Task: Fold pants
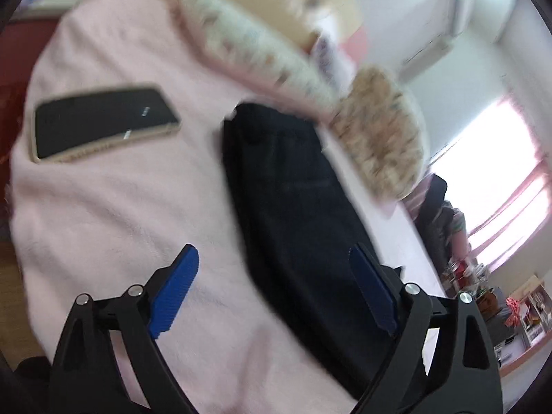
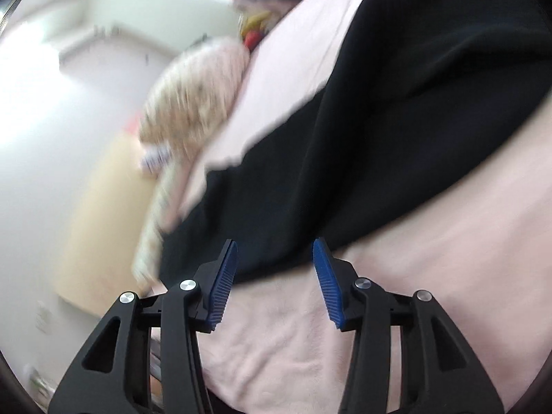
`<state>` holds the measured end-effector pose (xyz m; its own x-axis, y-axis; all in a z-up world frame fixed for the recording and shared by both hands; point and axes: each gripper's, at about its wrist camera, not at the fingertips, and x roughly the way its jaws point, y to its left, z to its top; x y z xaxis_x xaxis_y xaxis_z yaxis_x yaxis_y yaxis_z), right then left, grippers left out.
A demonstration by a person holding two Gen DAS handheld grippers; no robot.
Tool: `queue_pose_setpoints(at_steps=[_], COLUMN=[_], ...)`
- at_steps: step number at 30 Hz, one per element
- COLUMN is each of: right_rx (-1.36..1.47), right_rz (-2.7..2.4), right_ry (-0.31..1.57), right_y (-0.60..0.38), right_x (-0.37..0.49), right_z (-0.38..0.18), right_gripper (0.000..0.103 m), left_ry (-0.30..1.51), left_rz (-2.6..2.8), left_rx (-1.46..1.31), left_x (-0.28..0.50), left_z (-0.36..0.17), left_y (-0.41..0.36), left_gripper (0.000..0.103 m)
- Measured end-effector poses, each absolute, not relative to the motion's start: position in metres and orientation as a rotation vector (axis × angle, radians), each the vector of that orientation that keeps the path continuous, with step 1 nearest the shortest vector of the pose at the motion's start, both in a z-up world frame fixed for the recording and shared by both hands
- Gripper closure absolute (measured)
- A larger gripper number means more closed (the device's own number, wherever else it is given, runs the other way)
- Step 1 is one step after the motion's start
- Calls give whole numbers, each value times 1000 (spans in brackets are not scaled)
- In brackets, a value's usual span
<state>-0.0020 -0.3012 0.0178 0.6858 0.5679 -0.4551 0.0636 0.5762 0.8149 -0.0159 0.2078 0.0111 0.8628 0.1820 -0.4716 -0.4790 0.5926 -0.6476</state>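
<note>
- The pants [image 1: 296, 214] are seen laid lengthwise on the bed [image 1: 114, 207], seemingly already folded once.
- Left hand-held gripper [image 1: 272, 289]: spread wide, nothing held.
- Right hand-held gripper [image 2: 275, 283]: parted, nothing held.
- Crosswise folds are judged left.

pants [image 1: 293, 200] | black, folded into a long narrow strip | lying flat on pink blanket [image 1: 114, 200] | untouched by either gripper

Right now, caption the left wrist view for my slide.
Open left gripper over black pants on a pink blanket, phone alongside.
</note>
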Motion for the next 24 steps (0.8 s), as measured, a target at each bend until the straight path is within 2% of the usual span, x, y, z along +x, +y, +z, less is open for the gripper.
queue_pose_setpoints(at_steps=[4, 7, 14, 18, 20, 21, 24], right_rx=[1113, 1192, 1237, 1209, 1210, 1213, 1223], right_rz=[155, 69, 3, -77, -104, -117, -147], right_ry=[646, 640, 692, 670, 684, 694, 712], right_y=[-380, -418, -435, -441, -444, -444, -443], right_x=[-11, -4, 15, 22, 24, 25, 26], right_z=[23, 12, -12, -8, -11, -13, -14], right_gripper=[55, 56, 56, 56, 60, 65, 70], left_ry=[267, 315, 502, 498, 516, 535, 579], left_rz=[251, 61, -45, -43, -38, -30, -12], left_rx=[-652, -496, -192, -160, -167, -177, -226], left_x=[-16, 8, 33, 29, 29, 32, 41], left_z=[41, 51, 26, 19, 15, 13, 7], left_y=[157, 112, 50, 43, 42, 46, 55], left_gripper=[2, 2, 2, 2, 2, 2, 2])
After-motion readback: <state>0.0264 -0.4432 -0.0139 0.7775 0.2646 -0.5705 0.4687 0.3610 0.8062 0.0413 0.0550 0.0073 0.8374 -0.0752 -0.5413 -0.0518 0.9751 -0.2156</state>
